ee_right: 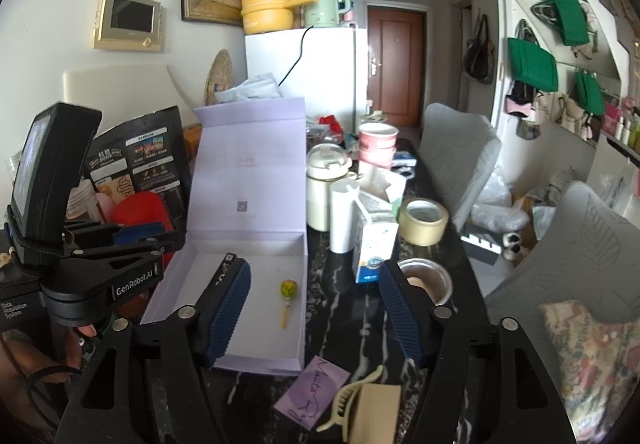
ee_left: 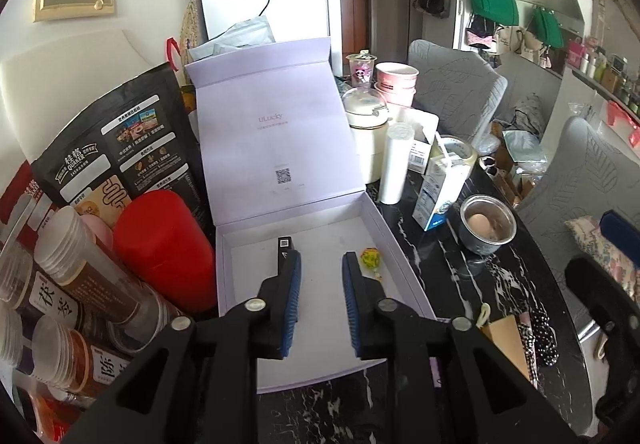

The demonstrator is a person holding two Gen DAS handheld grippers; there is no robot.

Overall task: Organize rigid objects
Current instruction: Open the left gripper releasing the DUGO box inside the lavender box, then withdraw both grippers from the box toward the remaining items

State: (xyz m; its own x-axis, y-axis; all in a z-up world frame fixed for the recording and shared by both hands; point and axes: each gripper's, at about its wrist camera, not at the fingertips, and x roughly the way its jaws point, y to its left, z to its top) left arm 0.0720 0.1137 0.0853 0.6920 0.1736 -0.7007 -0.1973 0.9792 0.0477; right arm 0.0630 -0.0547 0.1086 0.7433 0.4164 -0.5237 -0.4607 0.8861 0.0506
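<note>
A pale lilac gift box point(ee_left: 394, 244) lies on the black marble table with its lid standing up behind it. Inside are a small black carton point(ee_left: 285, 247) and a yellow-green lollipop point(ee_left: 370, 259), also seen as carton point(ee_right: 225, 264) and lollipop point(ee_right: 288, 290) in the right wrist view. My left gripper point(ee_left: 321, 256) hovers over the box floor, open, nothing between its pads. My right gripper point(ee_right: 315, 268) hangs wide open above the box's right wall point(ee_right: 304, 284), empty. A cream comb point(ee_right: 352, 396), a tan card point(ee_right: 378, 410) and a purple note point(ee_right: 316, 388) lie on the table below it.
Left of the box stand a red canister point(ee_left: 164, 244), spice jars point(ee_left: 76, 276) and a black oat bag point(ee_left: 116, 148). To its right are a white tube point(ee_left: 396, 164), milk carton point(ee_left: 440, 184), metal cup point(ee_left: 486, 224) and tape roll point(ee_right: 424, 220). Grey chairs point(ee_right: 580, 244) line the table's right side.
</note>
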